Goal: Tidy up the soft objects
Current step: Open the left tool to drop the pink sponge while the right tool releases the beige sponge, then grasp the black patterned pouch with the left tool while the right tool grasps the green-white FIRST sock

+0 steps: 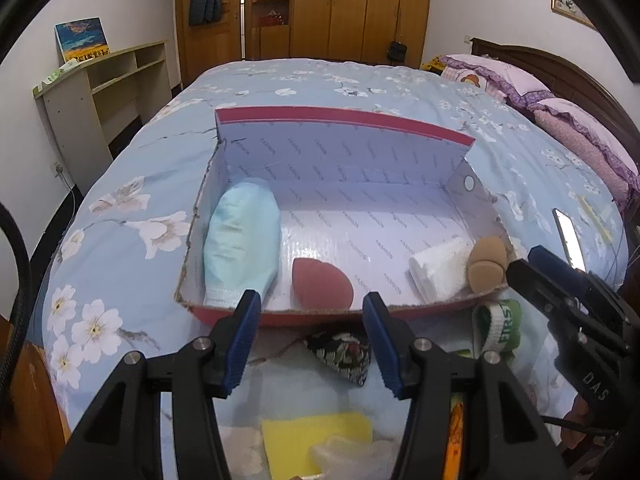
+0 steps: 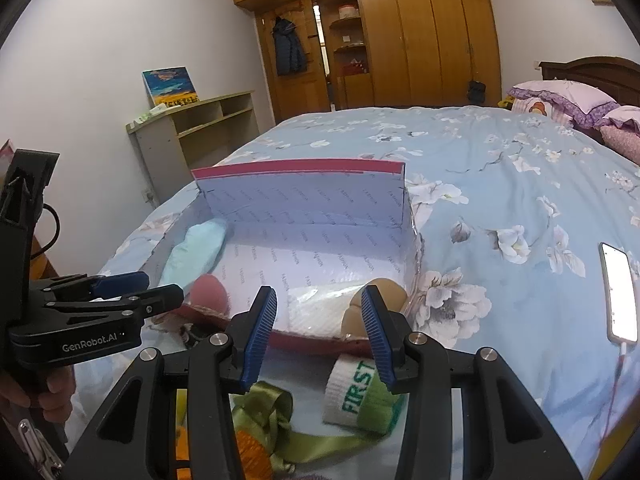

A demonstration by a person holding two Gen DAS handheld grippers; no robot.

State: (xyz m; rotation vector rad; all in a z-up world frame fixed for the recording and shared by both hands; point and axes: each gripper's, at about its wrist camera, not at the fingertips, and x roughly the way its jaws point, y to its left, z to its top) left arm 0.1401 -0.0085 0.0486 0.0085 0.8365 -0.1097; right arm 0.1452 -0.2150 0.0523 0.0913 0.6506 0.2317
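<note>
Left gripper (image 1: 308, 306): its blue pads are standing apart with nothing between them, hovering just in front of the box's near wall.
Right gripper (image 2: 318, 300): its jaws are likewise standing apart and gripping nothing, hanging over the box's near right corner.
Box (image 1: 360, 208): an open red box with a white lining is sitting on the flowered bedspread (image 1: 120, 216), its lid standing up at the far side.
Inside the box: a pale blue cloth (image 1: 240, 240) is lying along the left wall, a pink sponge (image 1: 318, 282) is sitting near the front wall, and a white roll (image 1: 438, 268) and a tan sponge (image 1: 486, 264) are sitting in the right corner.
In front of the box: a sock (image 2: 360, 392), a green ribbon (image 2: 268, 412), a patterned pouch (image 1: 340, 354) and a yellow sponge (image 1: 316, 440) are lying on the bedspread.
Hidden: the gripper bodies are covering parts of the ribbon and yellow sponge; an orange item beside the ribbon is too blurred to identify.
Writing: the sock is showing "FIRST"; the left gripper's body is showing "GenRobot.AI"; the lining's repeated print is too small to read.
Phone (image 2: 620, 292): lying lit, well right of the box.
</note>
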